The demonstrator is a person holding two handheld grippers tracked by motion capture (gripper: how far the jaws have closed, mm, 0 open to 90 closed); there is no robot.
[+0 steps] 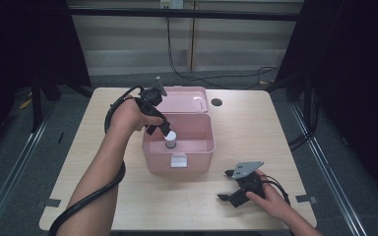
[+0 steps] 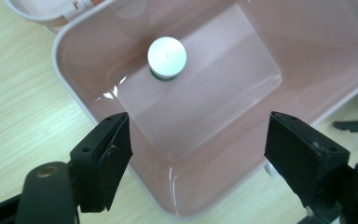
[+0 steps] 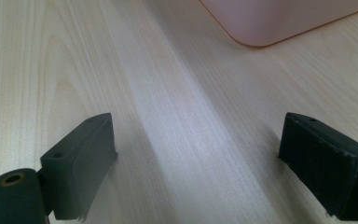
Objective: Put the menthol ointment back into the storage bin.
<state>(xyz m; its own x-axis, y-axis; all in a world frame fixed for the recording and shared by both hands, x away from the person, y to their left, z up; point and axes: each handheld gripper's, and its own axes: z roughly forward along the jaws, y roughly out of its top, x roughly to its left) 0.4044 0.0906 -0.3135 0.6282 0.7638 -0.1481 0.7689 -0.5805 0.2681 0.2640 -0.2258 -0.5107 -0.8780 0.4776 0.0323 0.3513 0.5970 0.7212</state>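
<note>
Bottle (image 2: 167,58): small, white cap, green band under the cap. Upright on the floor of the box (image 2: 307,60), near the wall by the hinge. It lies ahead of the left gripper's fingers (image 2: 107,158), below them and apart, nearer the left-hand finger than the right-hand one in the left gripper view. Nothing touches it. In the high view the bottle (image 1: 170,139) shows just below the fingertips.

Box (image 1: 150,147): pink, open, rounded corners, white latch on the front wall. Its lid (image 1: 187,98) lies back flat behind it.

Left gripper (image 1: 165,131): held over the box from the far left corner, pointing down into it. Jaws wide, nothing between them; in the left gripper view the bare box floor shows in the gap (image 2: 198,154).

Right gripper (image 1: 224,197): low over the table (image 1: 256,128), in front of the box and to its right, well apart from the bottle. Jaws wide, nothing between the fingers (image 3: 81,163); bare wood grain lies under them. A corner of the box (image 3: 279,18) shows ahead of the fingers, apart.

Table: pale wood, with a round dark hole (image 1: 217,102) beyond the box.
</note>
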